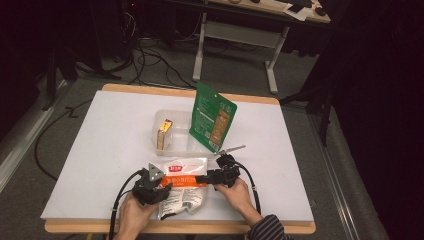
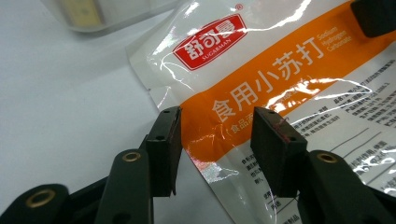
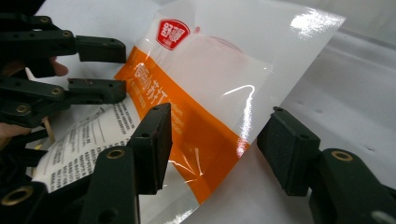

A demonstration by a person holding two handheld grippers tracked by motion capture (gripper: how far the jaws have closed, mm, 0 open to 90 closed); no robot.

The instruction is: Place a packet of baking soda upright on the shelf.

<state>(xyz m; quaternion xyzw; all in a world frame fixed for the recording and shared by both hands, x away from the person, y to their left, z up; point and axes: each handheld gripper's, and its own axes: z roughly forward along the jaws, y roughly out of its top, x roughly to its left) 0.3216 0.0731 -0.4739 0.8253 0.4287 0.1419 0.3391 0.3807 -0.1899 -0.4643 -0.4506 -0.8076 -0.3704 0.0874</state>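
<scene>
A white and orange pouch (image 1: 182, 182) with a red logo lies flat near the table's front edge. My left gripper (image 1: 167, 189) is at its left edge. In the left gripper view the jaws (image 2: 217, 135) stand apart over the orange band of the pouch (image 2: 261, 74), and the pads do not press on it. My right gripper (image 1: 202, 179) is at the pouch's right edge. In the right gripper view it (image 3: 217, 140) is open wide, with the corner of the pouch (image 3: 201, 79) between the jaws. Across the pouch there, the left gripper (image 3: 122, 70) also stands open.
A clear plastic container (image 1: 172, 113) sits mid-table and holds a small yellow box (image 1: 164, 132). A green pouch (image 1: 212, 122) stands tilted at its right side, with a thin metal piece (image 1: 232, 149) lying by it. Cables and a desk frame are on the floor beyond the table.
</scene>
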